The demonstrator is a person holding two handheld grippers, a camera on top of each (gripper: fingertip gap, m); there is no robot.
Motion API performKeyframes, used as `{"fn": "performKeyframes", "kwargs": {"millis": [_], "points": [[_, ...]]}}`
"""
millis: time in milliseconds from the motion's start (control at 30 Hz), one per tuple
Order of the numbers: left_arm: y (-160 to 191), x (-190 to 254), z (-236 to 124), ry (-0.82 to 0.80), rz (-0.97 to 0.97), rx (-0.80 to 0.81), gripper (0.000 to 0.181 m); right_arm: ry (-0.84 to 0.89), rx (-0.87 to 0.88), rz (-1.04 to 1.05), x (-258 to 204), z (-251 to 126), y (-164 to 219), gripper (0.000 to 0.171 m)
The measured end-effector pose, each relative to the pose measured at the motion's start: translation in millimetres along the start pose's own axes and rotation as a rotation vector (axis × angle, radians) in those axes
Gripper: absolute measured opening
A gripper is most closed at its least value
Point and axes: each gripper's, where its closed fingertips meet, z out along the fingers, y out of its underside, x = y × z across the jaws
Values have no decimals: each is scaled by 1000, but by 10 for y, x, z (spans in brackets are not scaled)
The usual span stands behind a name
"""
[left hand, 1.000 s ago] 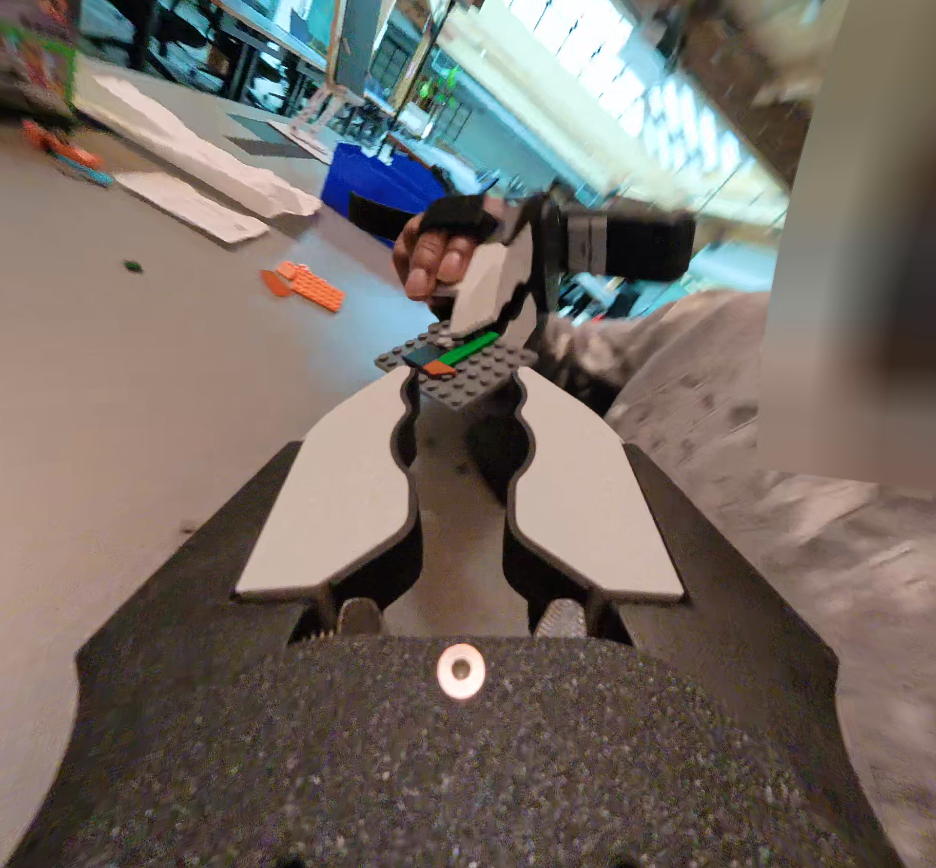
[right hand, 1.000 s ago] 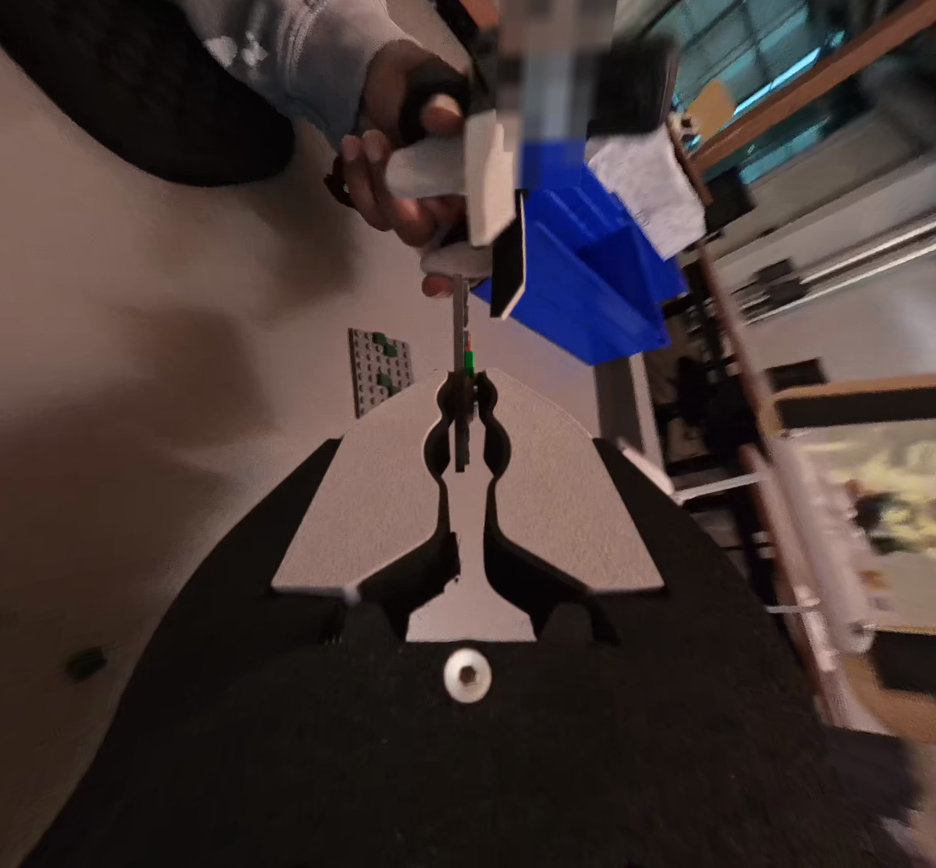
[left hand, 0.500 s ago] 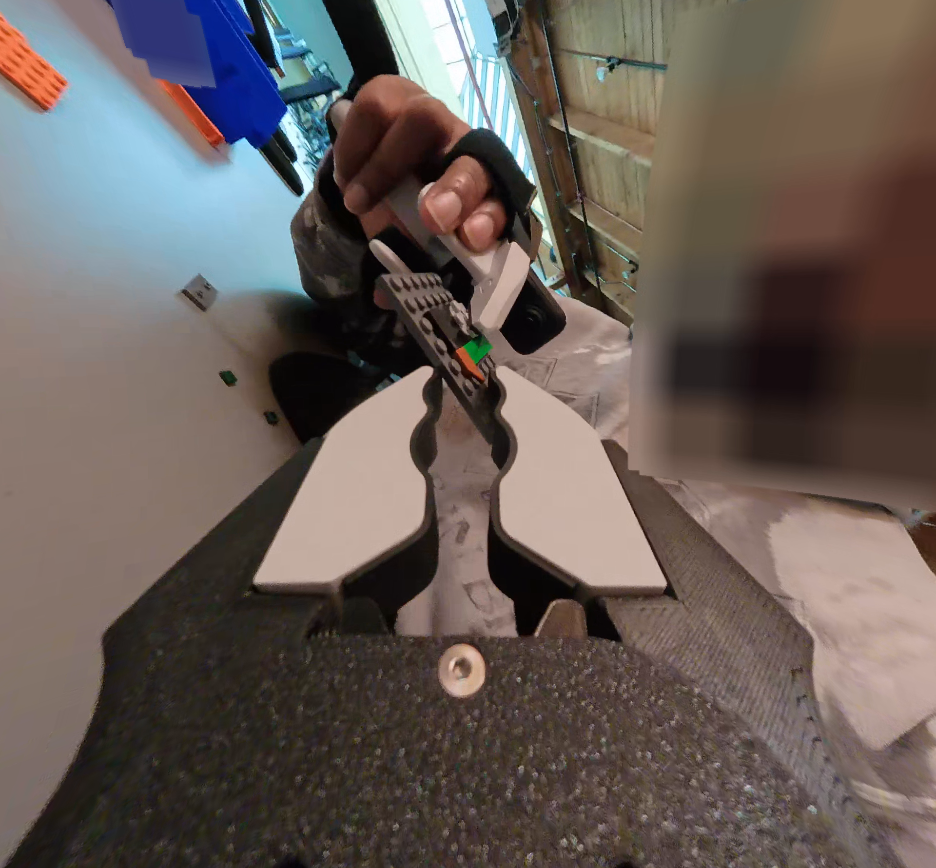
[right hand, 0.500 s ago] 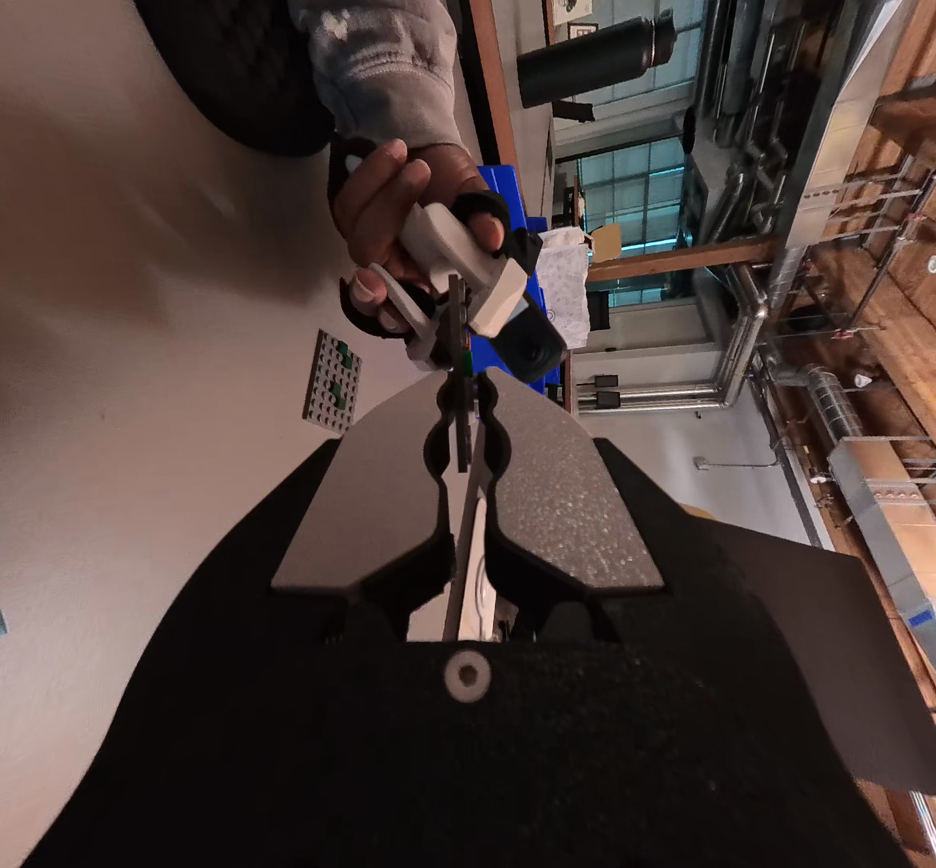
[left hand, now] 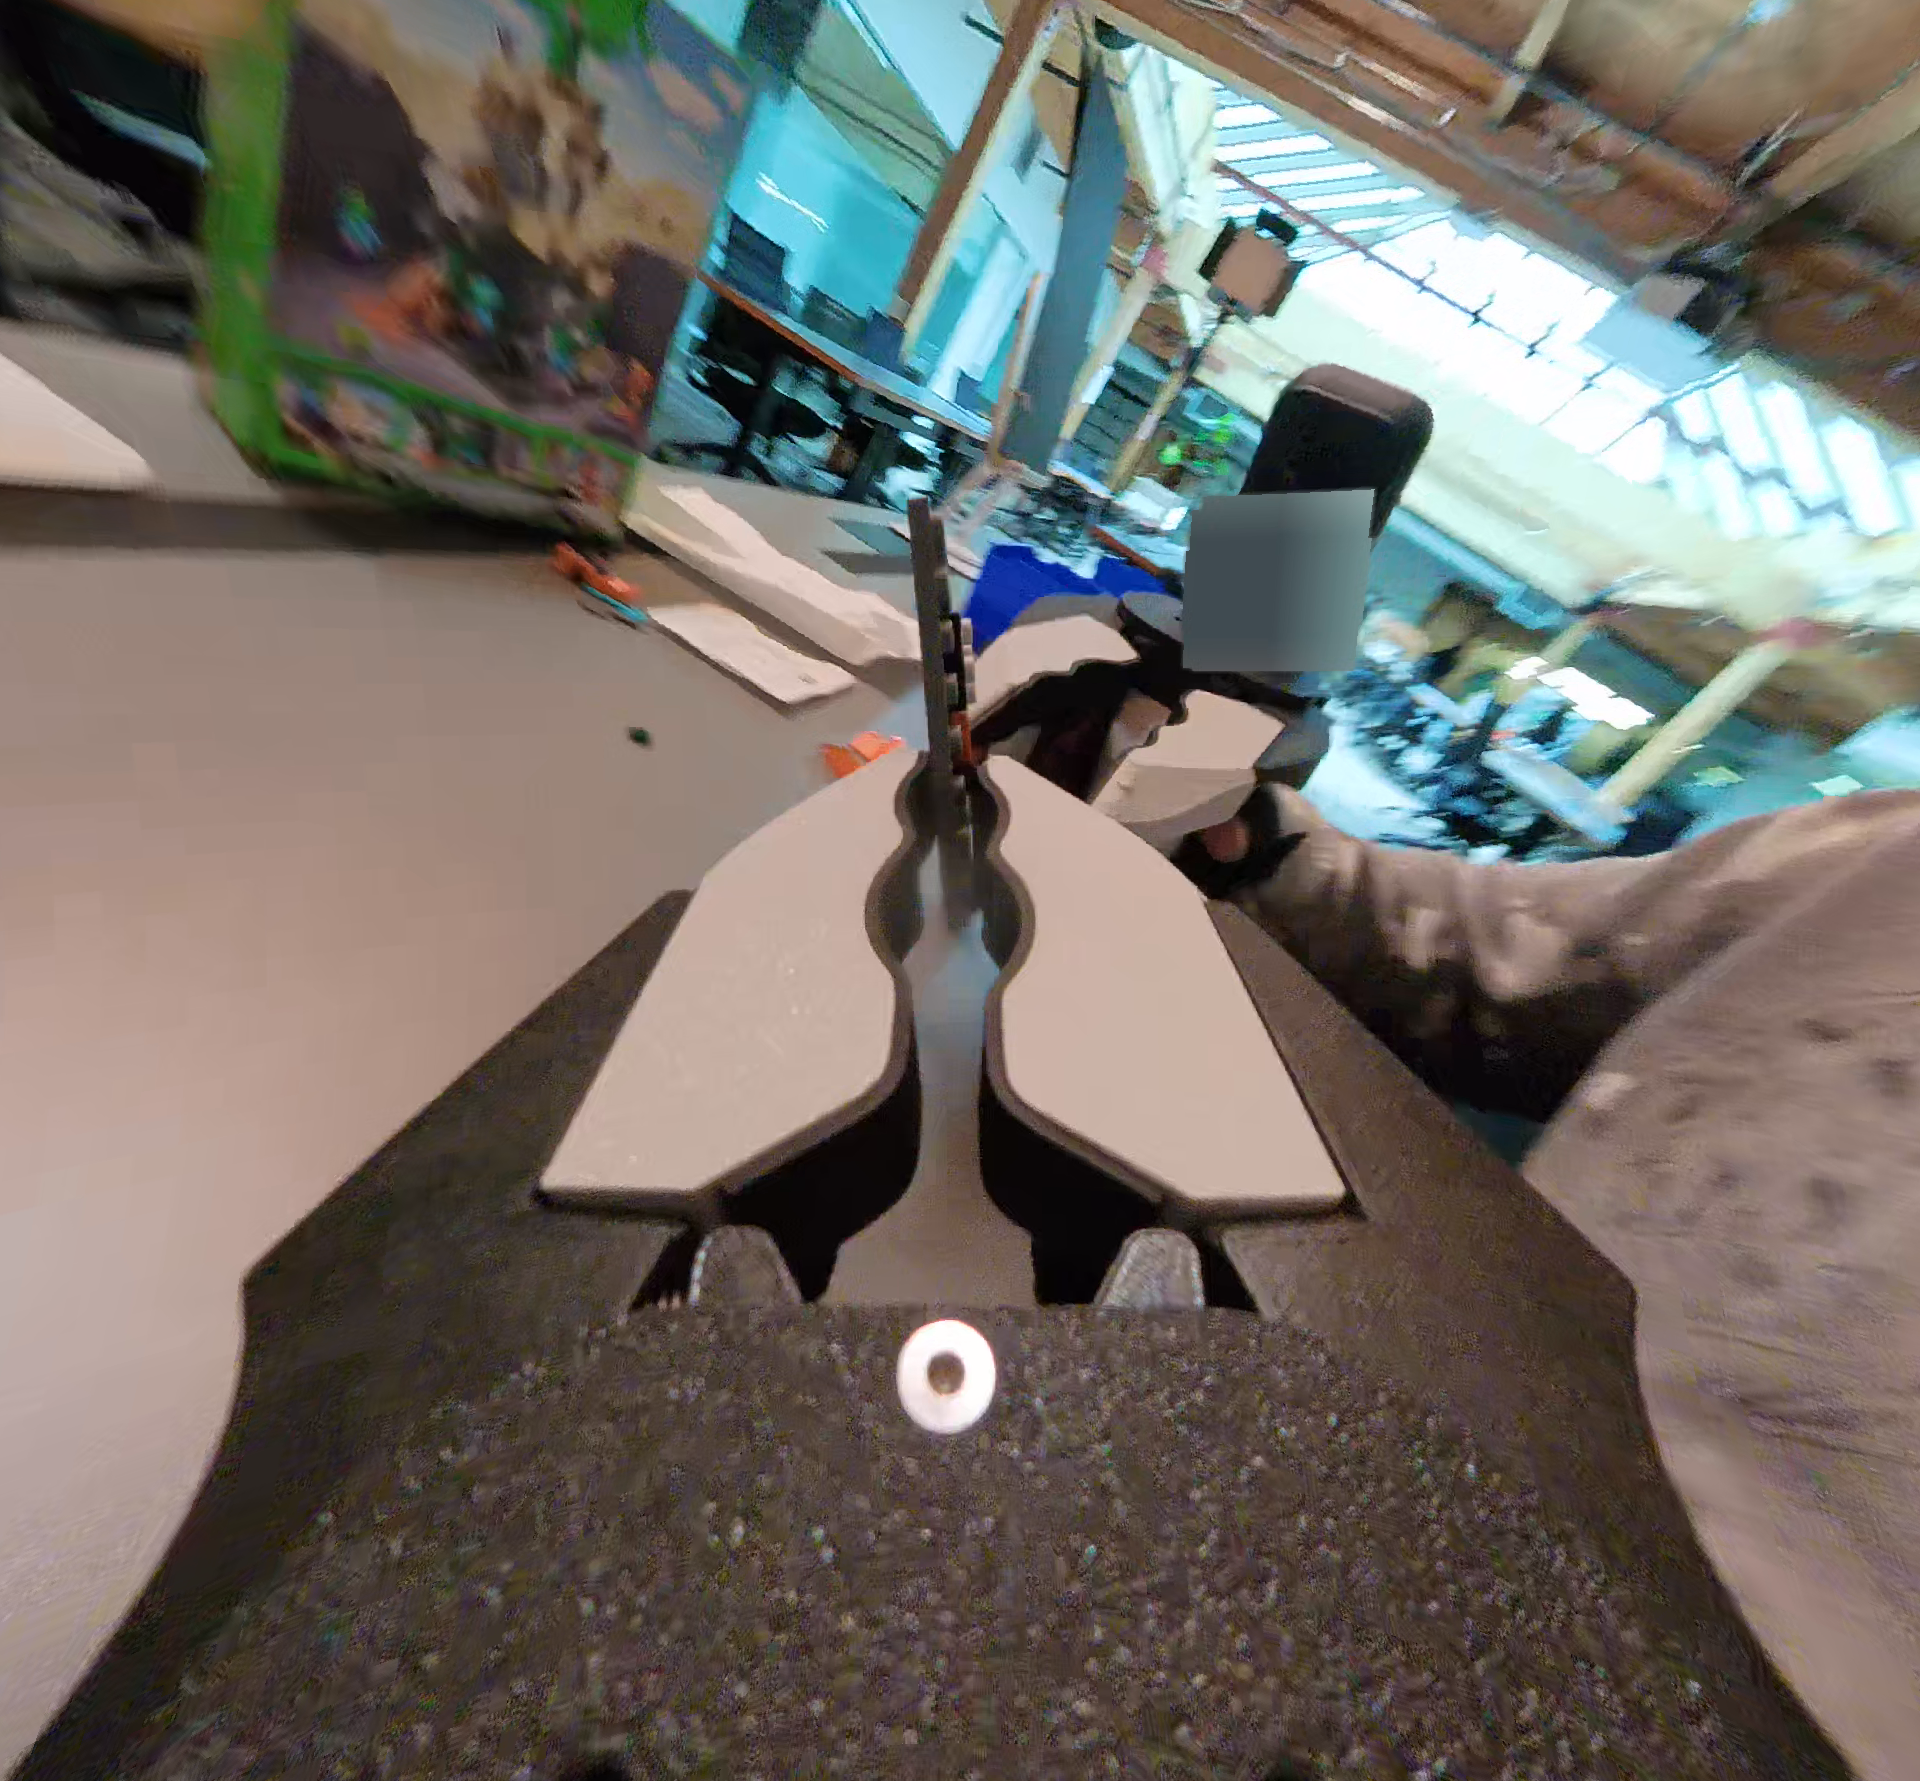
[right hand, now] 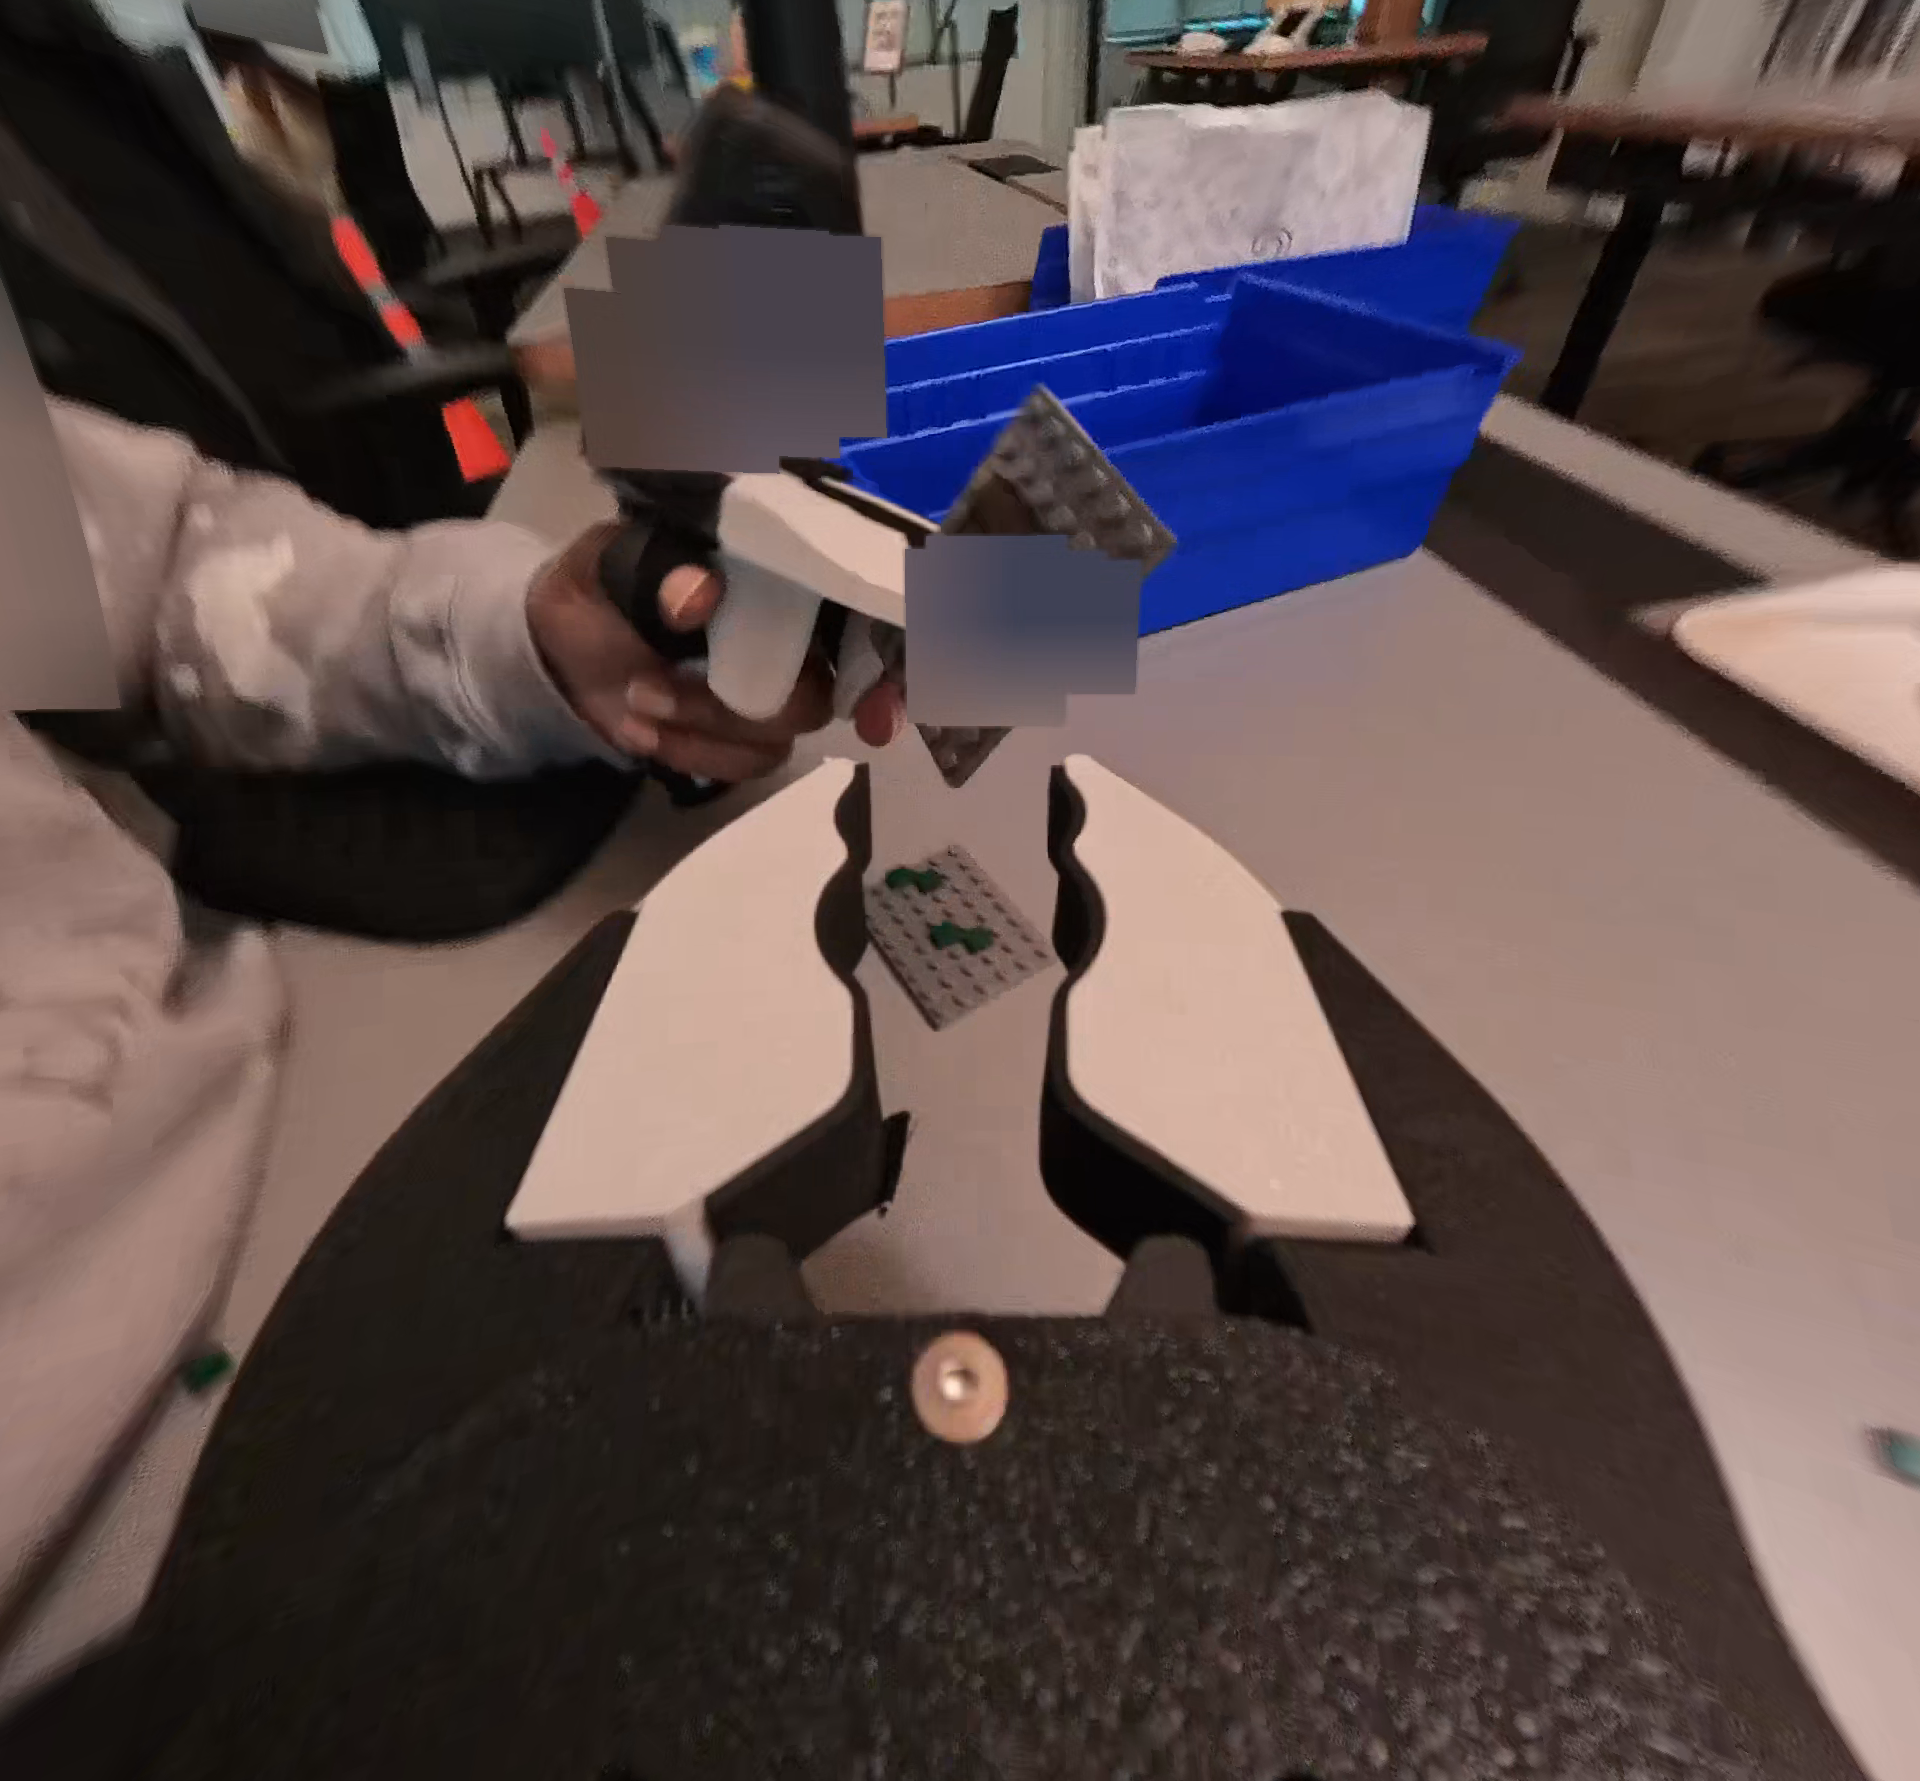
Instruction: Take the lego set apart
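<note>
The dark plate [left hand: 940,651] stood edge-on above the worktop [left hand: 312,744], pinched by the left tool [left hand: 948,796]. The right tool [right hand: 954,781] was spread, empty. Peeling the small bricks off needed a firm pinch, judged.

The held Lego baseplate [right hand: 1081,495] is dark grey and studded, with small orange and grey pieces on its face in the left wrist view. A lighter grey baseplate [right hand: 956,936] on the pale grey counter [right hand: 1455,848] carries dark green pieces [right hand: 951,936]. The bins [right hand: 1299,443] are bright blue. Both tools have pale grey finger plates on speckled black bodies. The sleeve [right hand: 312,619] is mottled grey. The set's box [left hand: 416,204] is green-edged.
</note>
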Motion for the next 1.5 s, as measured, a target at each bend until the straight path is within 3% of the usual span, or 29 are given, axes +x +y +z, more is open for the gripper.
{"fn": "performKeyframes", "kwargs": {"millis": [100,200,300,467,833,1033,1167,1333,1433,1500], "points": [[-18,40,17,-86,210,13,6,45,64,148,60,98,-77,29],[-27,79,20,-139,335,24,6,96,71,163,109,147,-130,24],[-35,60,14,-181,378,26,6,129,63,117,106,180,-161,15],[22,-20,27,-275,441,-36,6,205,13,36,173,197,-98,15],[259,-211,55,-398,506,-252,7,299,-145,-173,306,200,103,7],[287,-236,60,-394,453,-270,7,316,-158,-275,325,171,95,0],[267,-330,31,-418,423,-273,7,207,-86,-227,215,145,-21,0],[257,-252,32,-350,354,-254,7,256,-118,-290,325,103,-21,0],[290,-198,63,-325,378,-262,7,204,-149,-303,249,158,41,19],[315,-167,82,-315,404,-275,7,182,-155,-289,223,177,67,18]]}}
